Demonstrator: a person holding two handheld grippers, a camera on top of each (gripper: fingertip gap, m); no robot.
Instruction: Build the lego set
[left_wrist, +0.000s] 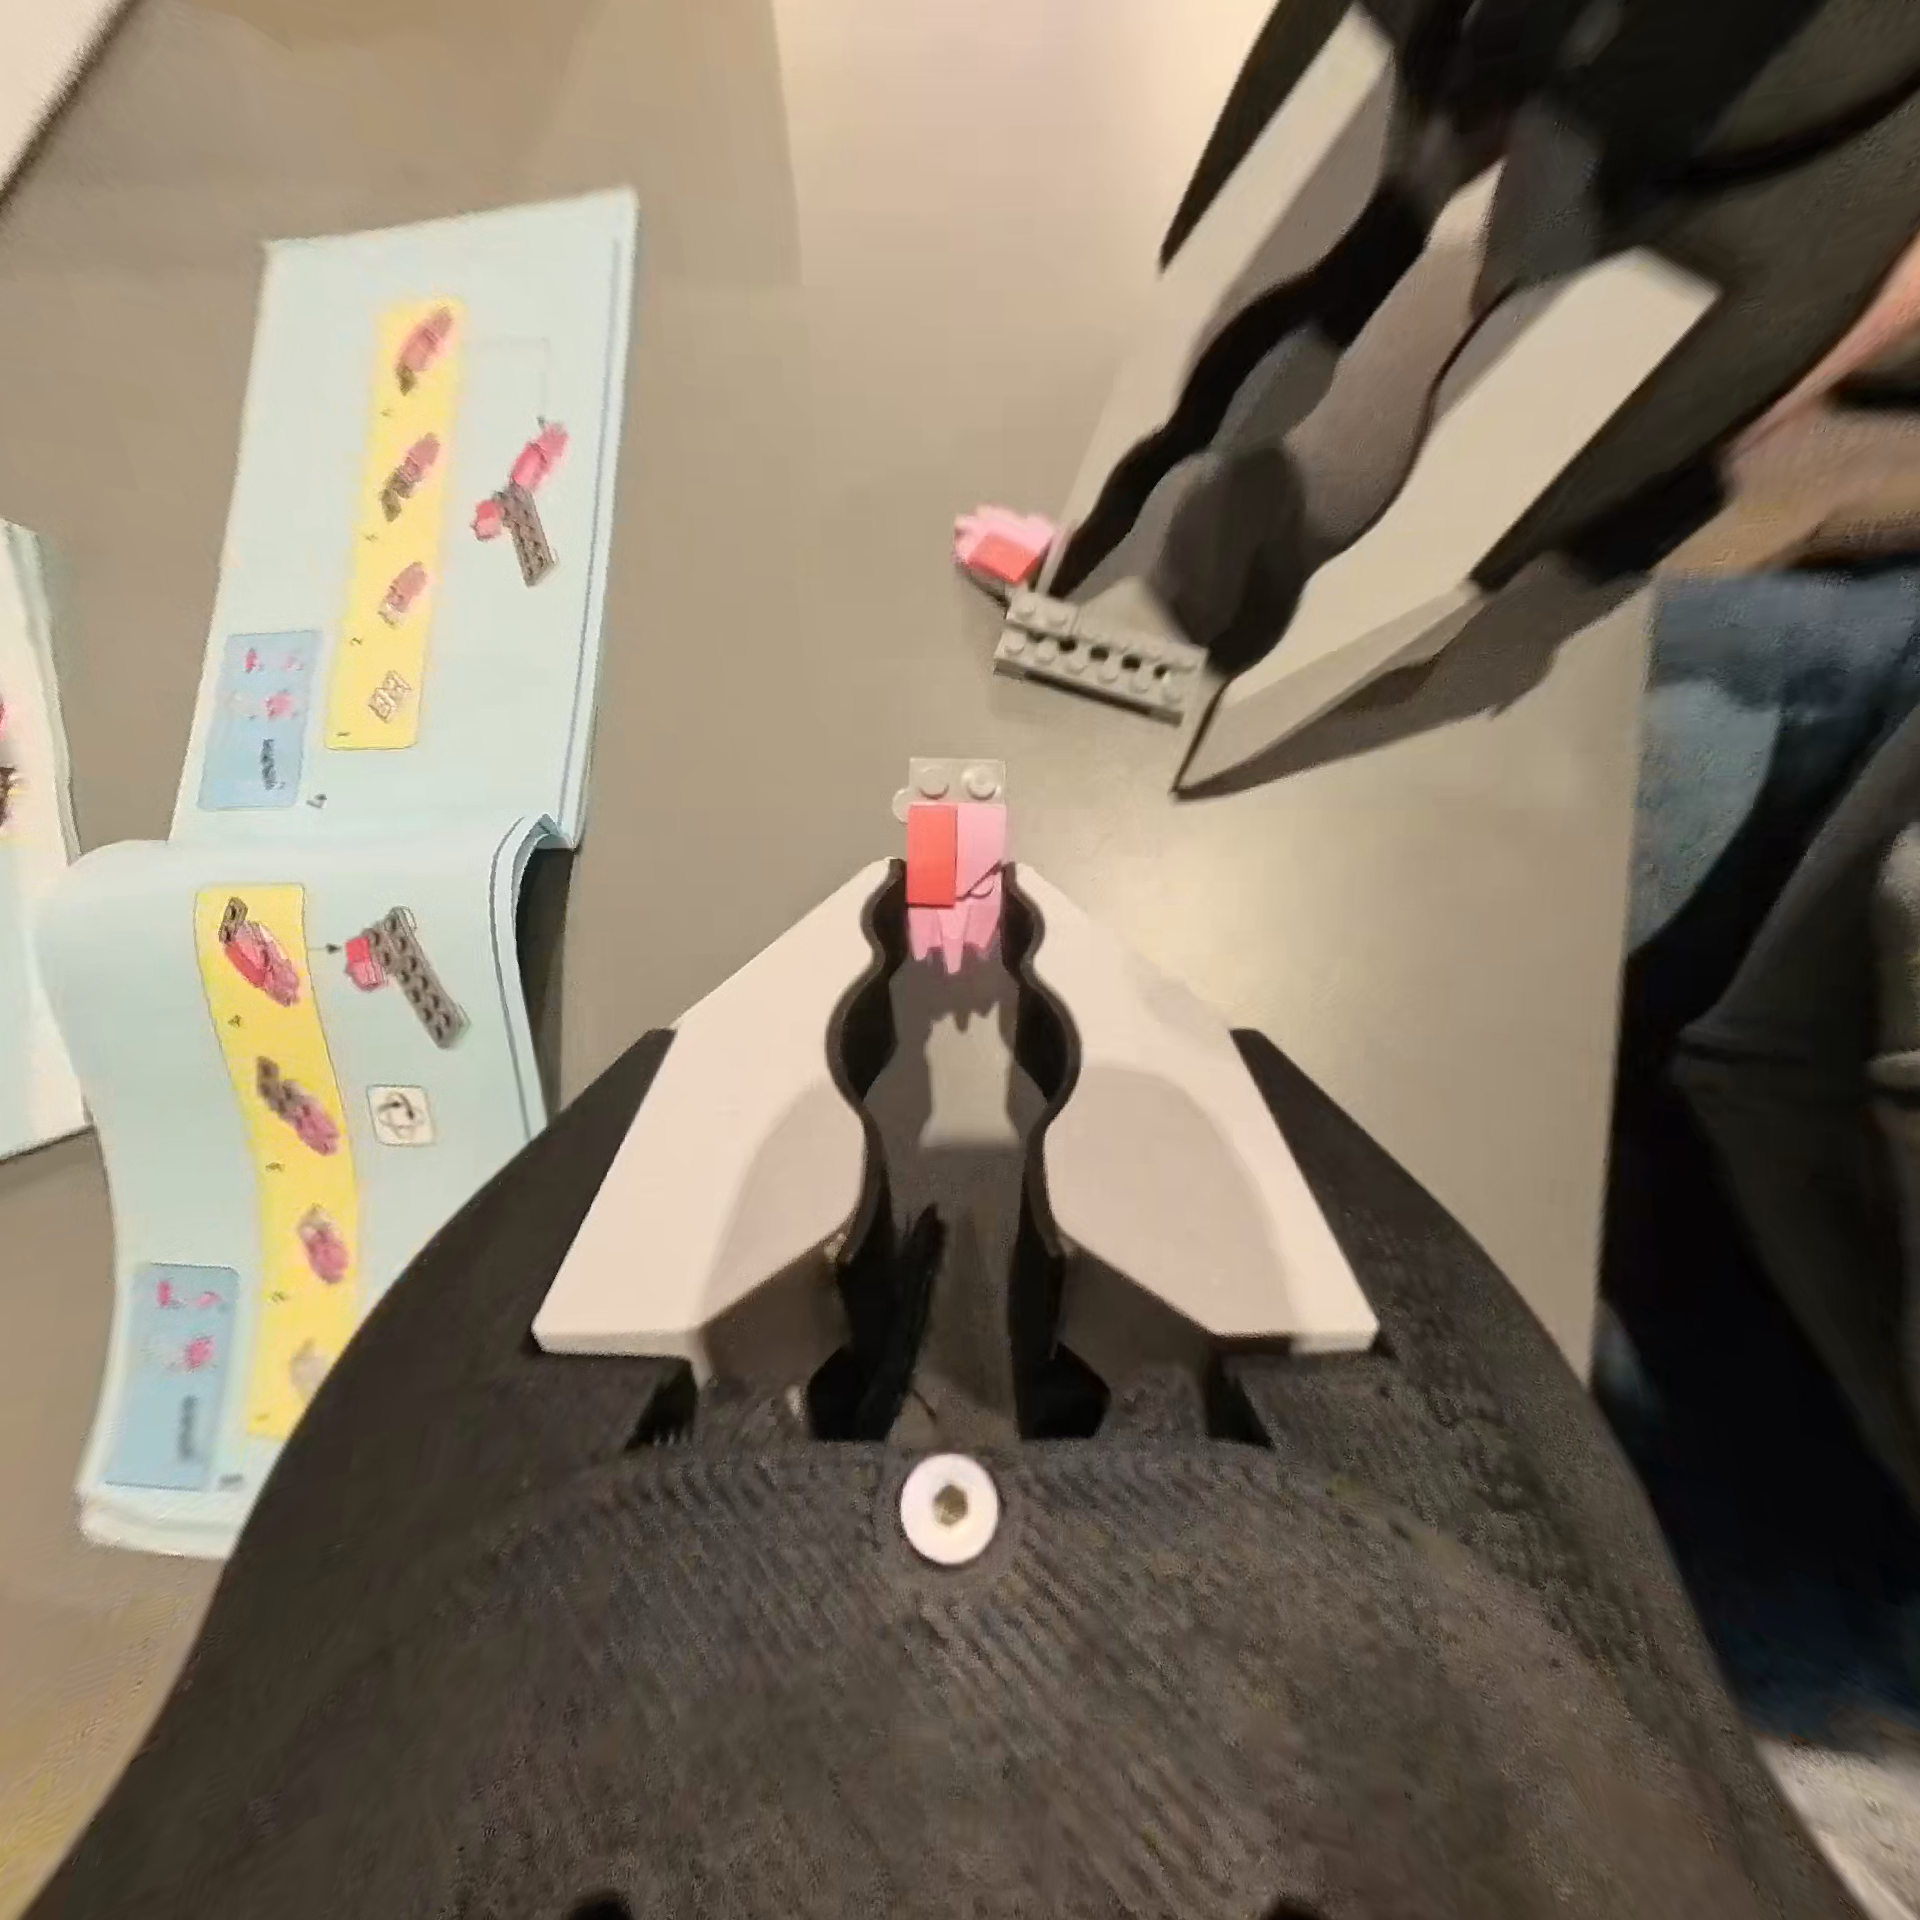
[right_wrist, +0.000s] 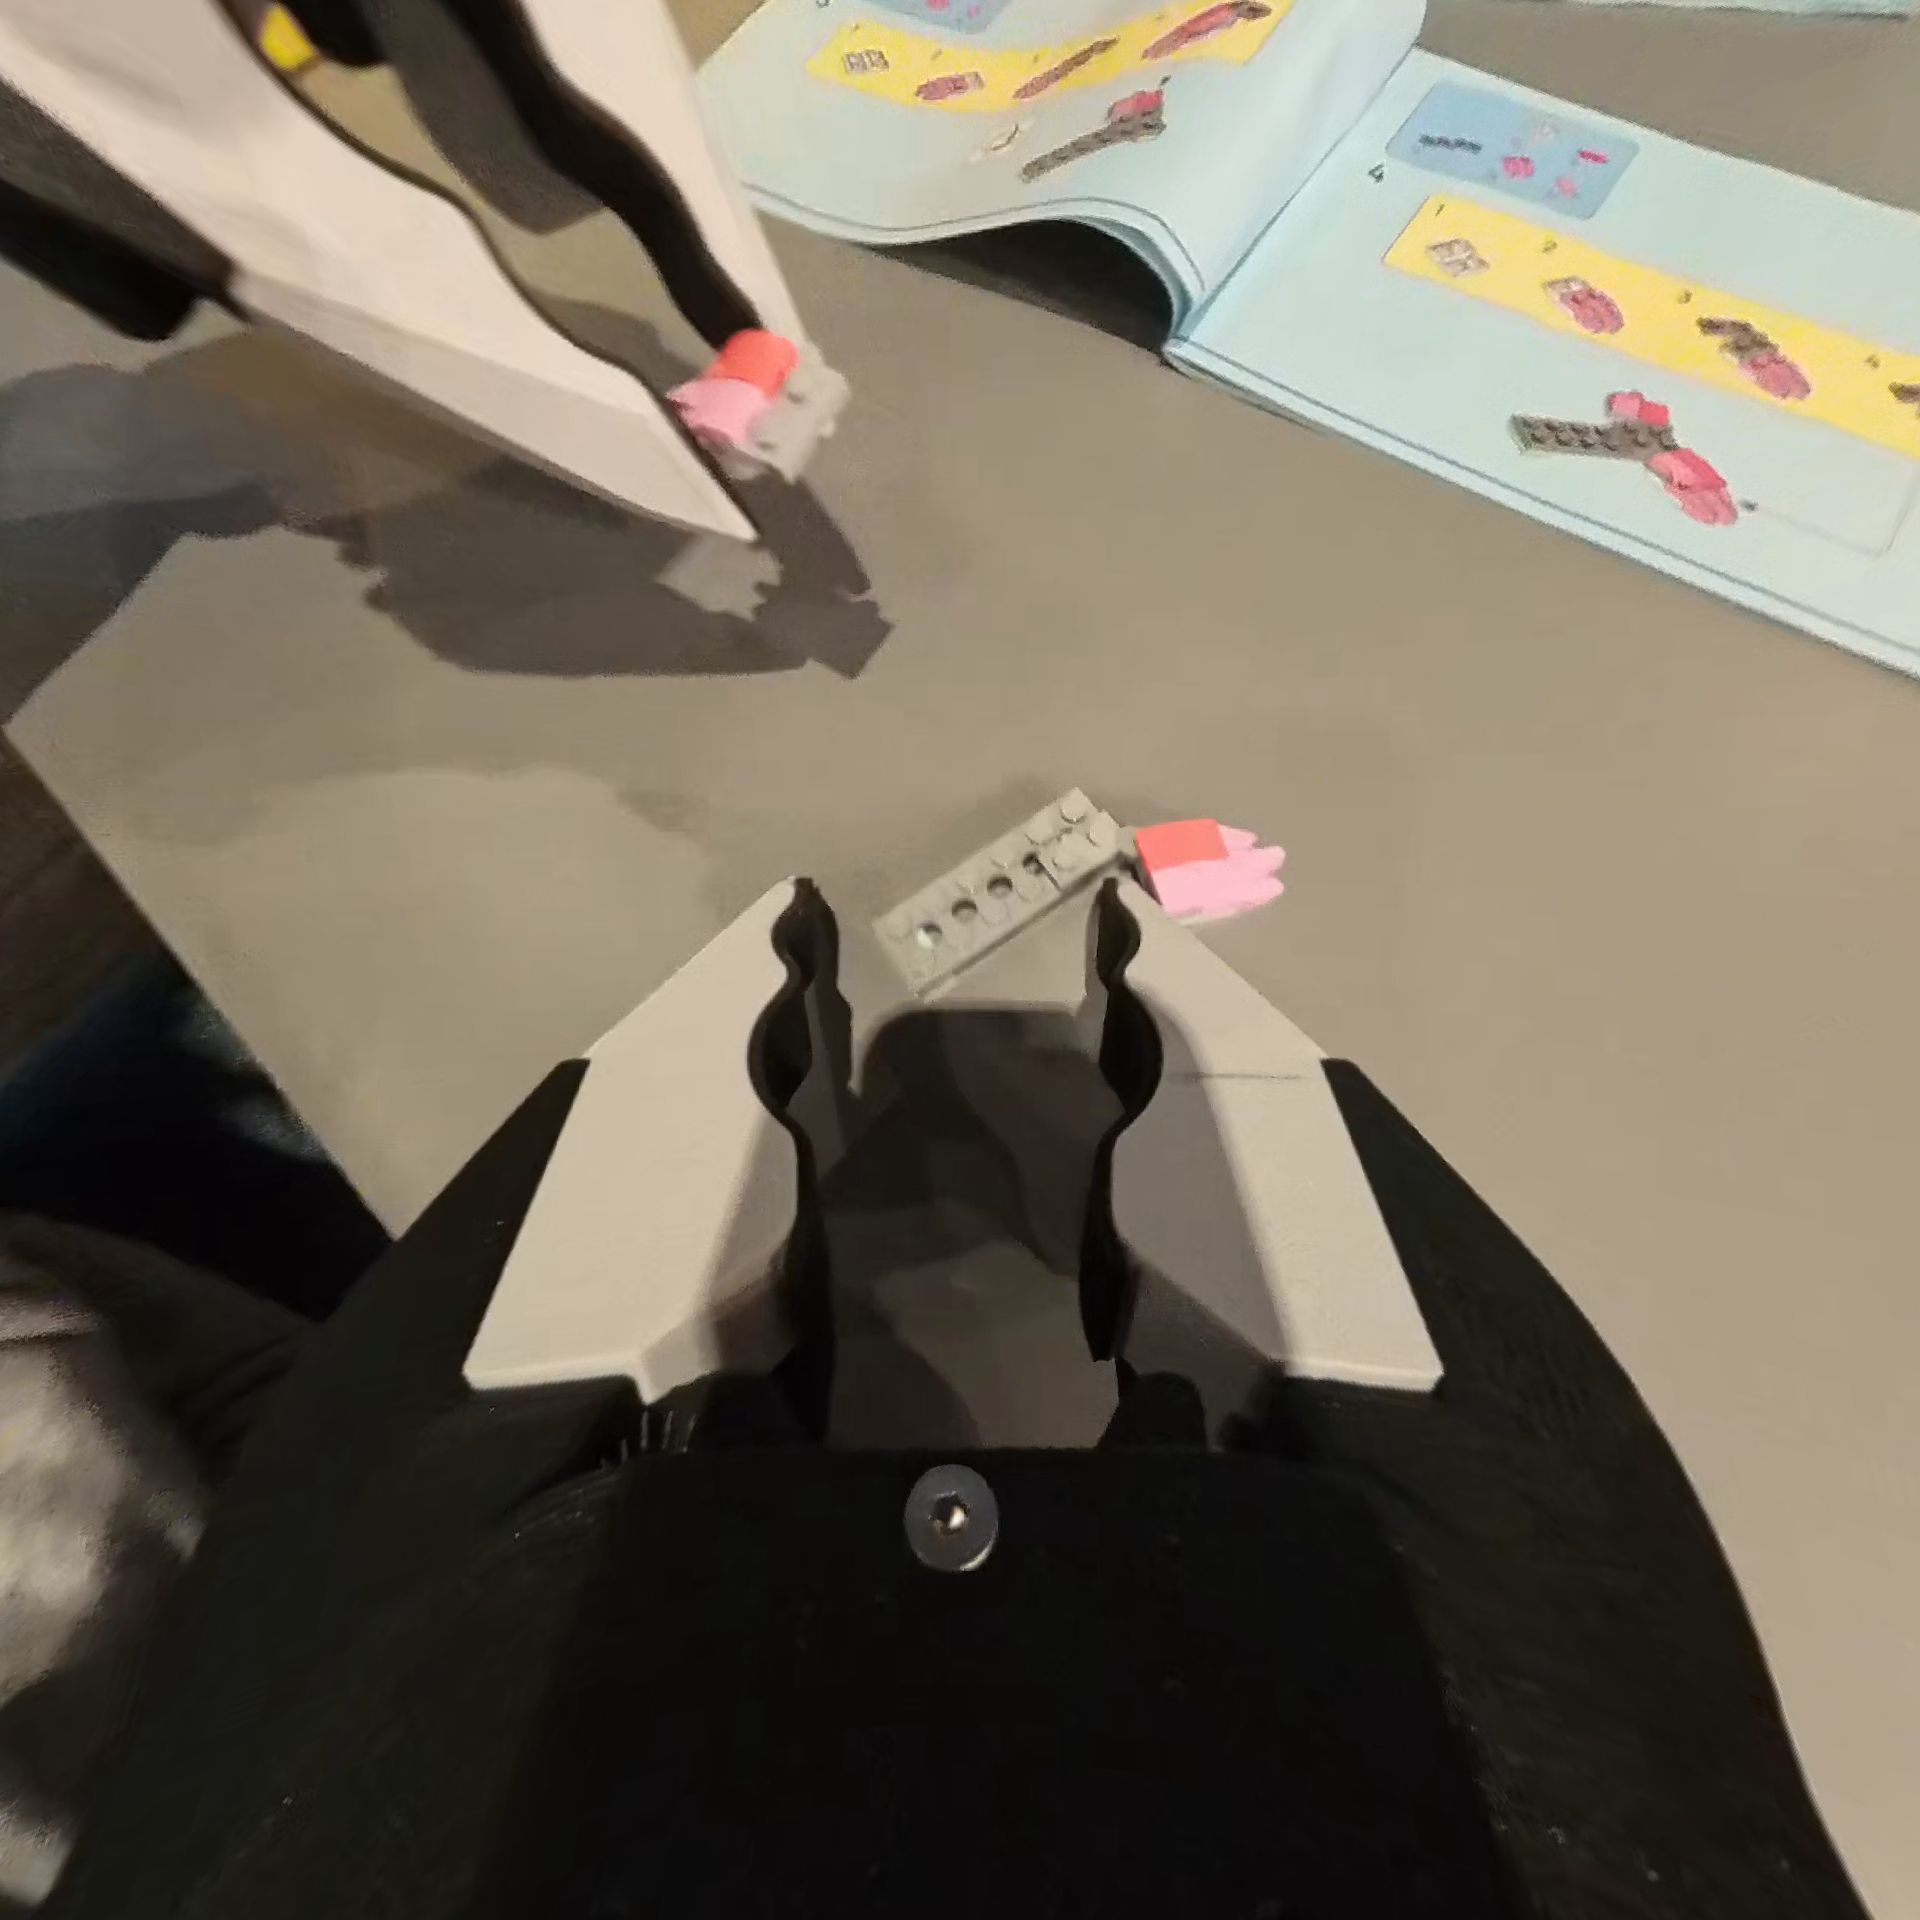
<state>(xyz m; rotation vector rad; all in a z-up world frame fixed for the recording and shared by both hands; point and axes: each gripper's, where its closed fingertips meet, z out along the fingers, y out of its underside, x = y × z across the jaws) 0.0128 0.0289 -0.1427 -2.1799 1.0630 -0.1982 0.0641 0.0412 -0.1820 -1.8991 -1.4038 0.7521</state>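
Note:
My left gripper (left_wrist: 951, 883) is shut on a small pink, red and grey lego piece (left_wrist: 956, 847) and holds it above the table; the same gripper and piece show in the right wrist view (right_wrist: 753, 400). A grey holed lego beam (right_wrist: 997, 894) with a red and pink piece (right_wrist: 1205, 868) on its far end lies on the table. My right gripper (right_wrist: 956, 899) is open, its fingertips on either side of the beam. In the left wrist view the beam (left_wrist: 1101, 665) lies between the right gripper's fingers (left_wrist: 1143, 644), with the red and pink piece (left_wrist: 1003, 540) beyond.
An open light-blue instruction booklet (left_wrist: 416, 540) lies on the grey table (left_wrist: 810, 520) to the left, and at the far right in the right wrist view (right_wrist: 1558, 291). The table edge (right_wrist: 156, 935) runs at the left of the right wrist view. My hands' fingertips stand some 8 cm from each other.

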